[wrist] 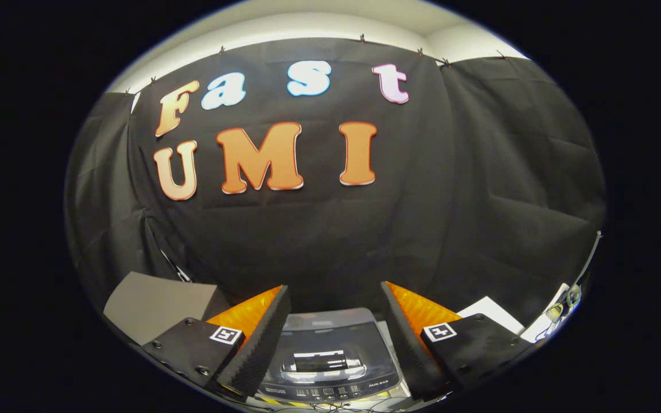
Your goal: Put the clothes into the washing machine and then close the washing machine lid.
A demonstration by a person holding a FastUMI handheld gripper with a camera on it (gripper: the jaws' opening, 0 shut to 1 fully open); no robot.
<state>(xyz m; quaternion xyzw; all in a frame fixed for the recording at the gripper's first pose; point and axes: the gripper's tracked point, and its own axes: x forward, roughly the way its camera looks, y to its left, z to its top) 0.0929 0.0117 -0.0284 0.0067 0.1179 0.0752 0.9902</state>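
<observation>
Two fingers of the hand-held gripper point(330, 338) are standing wide apart, gripping nothing, framing the washing machine point(330, 355) just ahead with its lid point(330, 344) seemingly down, suggesting the next move is retreating.

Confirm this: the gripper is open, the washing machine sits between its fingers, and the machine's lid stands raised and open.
Not quite. In the gripper view the gripper is open and the washing machine does sit between its fingers, but the lid lies flat and closed on top of the machine, not raised. The rest of the statement holds.
</observation>
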